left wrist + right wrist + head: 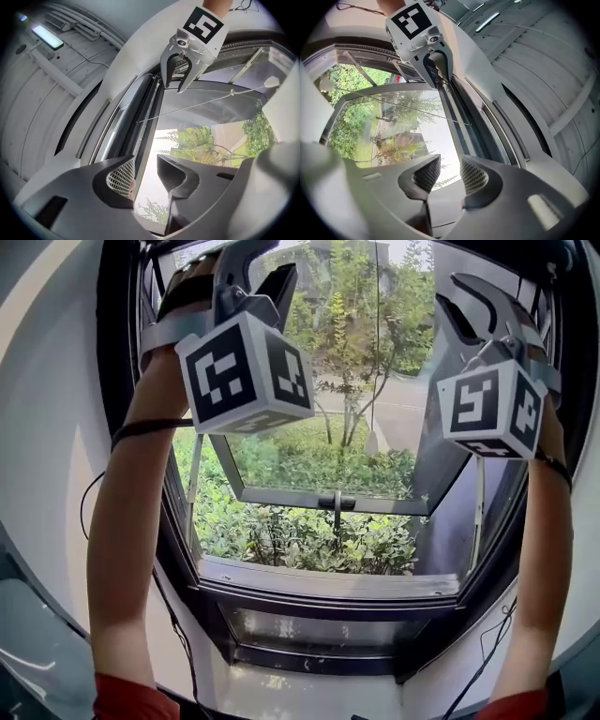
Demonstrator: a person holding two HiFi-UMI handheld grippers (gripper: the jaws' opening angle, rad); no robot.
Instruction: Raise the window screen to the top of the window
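Both grippers are raised at the top of the window opening [328,582]. My left gripper [267,263] is at the upper left, by the frame's left side, and my right gripper [473,306] is at the upper right. In the left gripper view the left gripper [143,176] stands open with nothing between its pads, and the right gripper [180,84] shows above it. The right gripper [450,173] is also open and empty. A thin cord [376,352] with a pale pull [372,442] hangs in the middle. No mesh shows across the opening; the screen itself is hidden.
A glass sash [319,495] stands pushed outward, with a handle [337,502] on its lower rail. Bushes [300,535] and a tree lie outside. The dark sill [319,610] runs below. White wall [47,446] flanks the frame. A ceiling lamp [47,36] shows overhead.
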